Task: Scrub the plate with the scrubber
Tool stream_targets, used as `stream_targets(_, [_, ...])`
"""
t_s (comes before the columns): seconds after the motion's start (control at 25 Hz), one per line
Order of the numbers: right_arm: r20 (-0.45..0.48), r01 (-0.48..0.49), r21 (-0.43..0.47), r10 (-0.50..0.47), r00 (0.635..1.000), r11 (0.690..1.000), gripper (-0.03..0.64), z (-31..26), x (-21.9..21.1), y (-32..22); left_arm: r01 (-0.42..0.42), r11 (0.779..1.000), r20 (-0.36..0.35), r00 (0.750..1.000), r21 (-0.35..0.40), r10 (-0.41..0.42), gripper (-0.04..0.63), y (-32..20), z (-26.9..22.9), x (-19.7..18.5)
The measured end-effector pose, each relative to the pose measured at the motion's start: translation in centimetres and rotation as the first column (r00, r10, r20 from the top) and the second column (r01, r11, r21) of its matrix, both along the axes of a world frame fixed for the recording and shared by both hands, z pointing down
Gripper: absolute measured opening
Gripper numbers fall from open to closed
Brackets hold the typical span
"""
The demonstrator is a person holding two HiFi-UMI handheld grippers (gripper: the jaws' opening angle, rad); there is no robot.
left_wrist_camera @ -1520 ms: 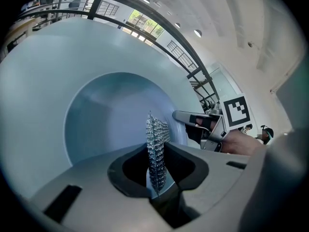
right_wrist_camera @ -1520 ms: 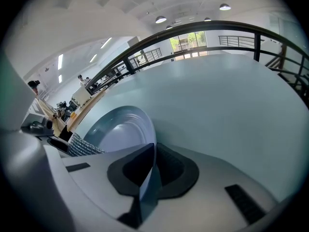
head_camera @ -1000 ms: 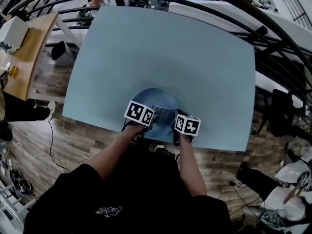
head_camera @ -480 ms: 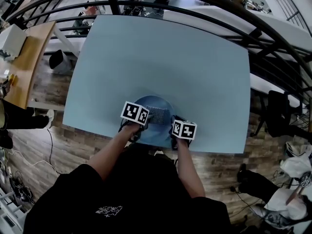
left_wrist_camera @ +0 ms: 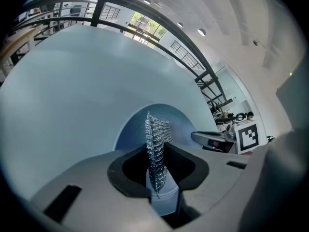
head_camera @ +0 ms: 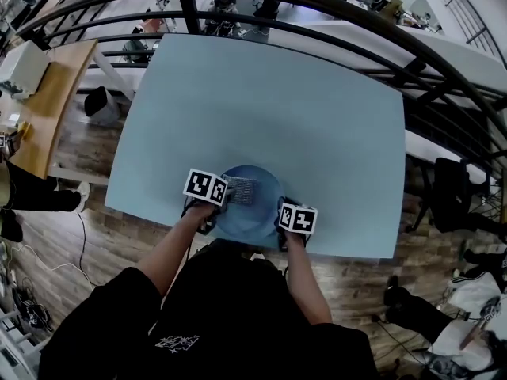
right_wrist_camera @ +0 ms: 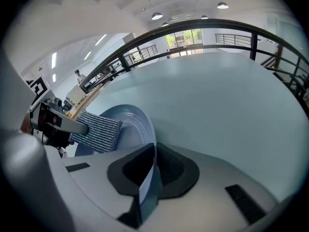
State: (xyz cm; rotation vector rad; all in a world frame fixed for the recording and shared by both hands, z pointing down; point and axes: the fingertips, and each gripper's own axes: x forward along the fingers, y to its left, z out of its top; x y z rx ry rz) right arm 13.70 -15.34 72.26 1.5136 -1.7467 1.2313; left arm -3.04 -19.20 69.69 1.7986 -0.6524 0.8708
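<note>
A blue plate (head_camera: 252,208) lies near the front edge of the pale blue table (head_camera: 269,109). My right gripper (head_camera: 285,212) is shut on the plate's rim (right_wrist_camera: 147,178) at its right side. My left gripper (head_camera: 215,199) is shut on a silvery mesh scrubber (head_camera: 240,190), which rests over the plate's left part. In the left gripper view the scrubber (left_wrist_camera: 157,151) stands edge-on between the jaws, with the plate (left_wrist_camera: 169,120) behind it. In the right gripper view the scrubber (right_wrist_camera: 96,132) lies flat against the plate's face (right_wrist_camera: 130,124).
A black railing (head_camera: 317,6) curves round the table's far side. A wooden desk (head_camera: 40,93) stands to the left. Wooden floor (head_camera: 95,236) shows below the table's front edge.
Both grippers and the plate sit a little further left in the view and the scrubber has shifted left across the plate. The head camera has also tilted slightly.
</note>
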Motion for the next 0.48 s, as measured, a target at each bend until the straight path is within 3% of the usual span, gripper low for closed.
stream_targets(0.48, [-0.014,0.055,-0.008,-0.055,0.998,0.998,0.02,-0.3,0.0,0.0,0.035,0.999,0.04,0.999,0.001,-0.035,0.098,1.5,-0.6,-4.3])
